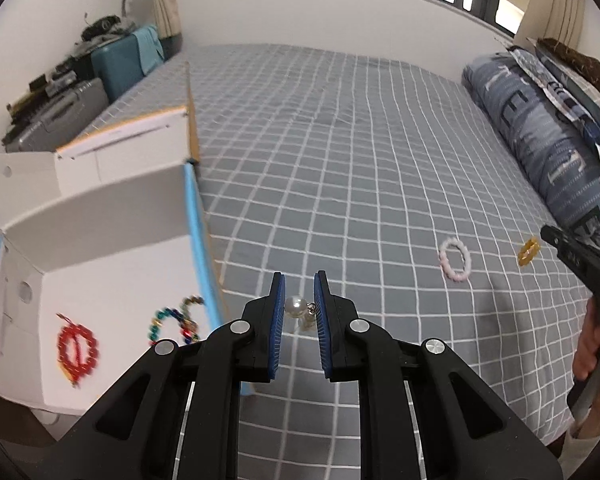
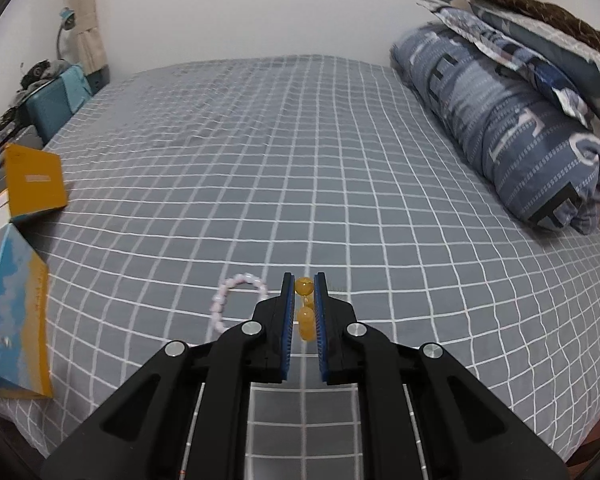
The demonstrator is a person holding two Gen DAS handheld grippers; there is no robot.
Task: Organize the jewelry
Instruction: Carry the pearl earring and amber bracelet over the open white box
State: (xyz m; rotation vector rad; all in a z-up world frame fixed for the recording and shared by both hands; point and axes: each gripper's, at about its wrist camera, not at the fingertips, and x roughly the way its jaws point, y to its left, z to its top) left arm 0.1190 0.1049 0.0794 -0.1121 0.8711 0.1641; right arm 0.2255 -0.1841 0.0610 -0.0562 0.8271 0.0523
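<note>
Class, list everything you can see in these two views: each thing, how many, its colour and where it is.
Pearl piece: one, white, held in the left hand-held gripper.
Amber bead bracelet: one, yellow-orange, held in the right hand-held gripper.
Pink bracelet: one, pale pink, lying on the bed.
Red bracelet: one, inside the box.
Multicolour bracelet: one, inside the box.
Box: one, white inside, blue-edged, at the bed's left edge.
Bed sheet: one, grey with white grid.
Folded quilt: one, blue patterned, right side.
Left hand-held gripper: one, black with blue pads, shut.
Right hand-held gripper: likewise, shut.
</note>
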